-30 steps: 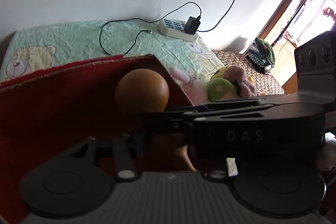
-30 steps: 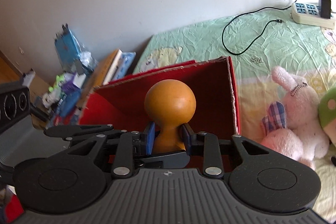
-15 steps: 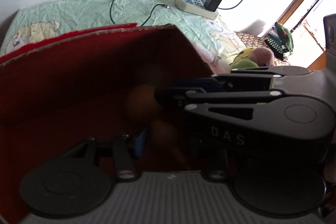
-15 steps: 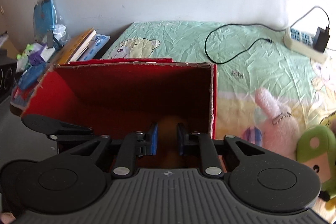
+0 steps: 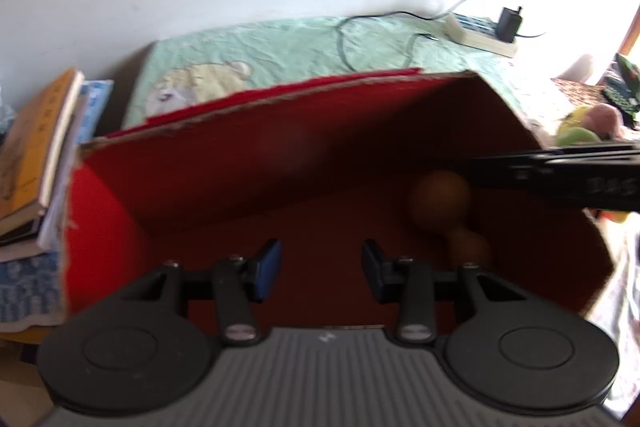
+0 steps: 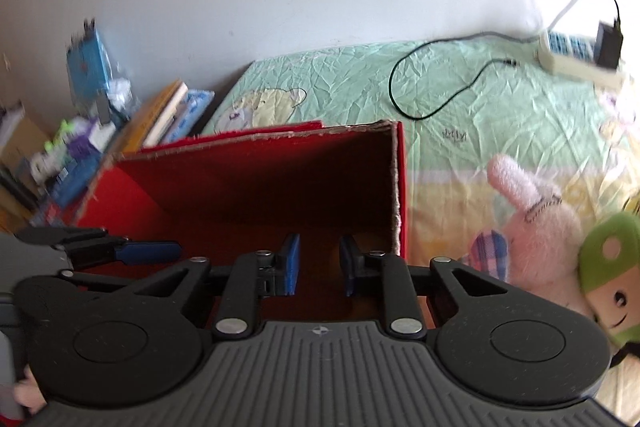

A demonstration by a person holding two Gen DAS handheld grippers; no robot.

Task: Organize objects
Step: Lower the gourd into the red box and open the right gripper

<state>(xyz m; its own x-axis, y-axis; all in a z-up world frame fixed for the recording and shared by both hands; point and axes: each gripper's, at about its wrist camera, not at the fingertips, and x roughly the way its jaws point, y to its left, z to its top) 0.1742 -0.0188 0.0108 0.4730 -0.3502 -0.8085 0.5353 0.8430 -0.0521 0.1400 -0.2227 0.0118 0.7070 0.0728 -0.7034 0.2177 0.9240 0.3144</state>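
A: How are the jaws of the two grippers seen?

B: The left gripper (image 5: 320, 269), at lower centre of its own view, is seen with its two blue pads spread and opening, nothing between them. The right gripper (image 6: 319, 269), at lower centre of its view, is seen with two pads standing a little apart; nothing is seen to be pinched between them, only the dark inside of the box (image 6: 256, 183).

A: Where is the task's thing found?

B: One brown gourd (image 5: 444, 201), a large ball joined to a small one, is seen lying inside the box (image 5: 248, 163) at the right of the left view, just under the right gripper's finger. It is blurred. In the right view it cannot be made out.

A: What is counted around the box?

B: One red box is seen, standing on a green sheet (image 6: 472, 99). Two plush toys are counted at the lower right of the right view: one pink rabbit (image 6: 536, 223) and one green toy (image 6: 612, 275), touching each other. One power strip (image 6: 576, 55) with one black charger (image 6: 609, 45) plugged in is seen at upper right, and one black cable (image 6: 436, 107) lies looped on the sheet. A stack of books (image 5: 36, 147) is seen at the left edge of the left view; their number cannot be told.
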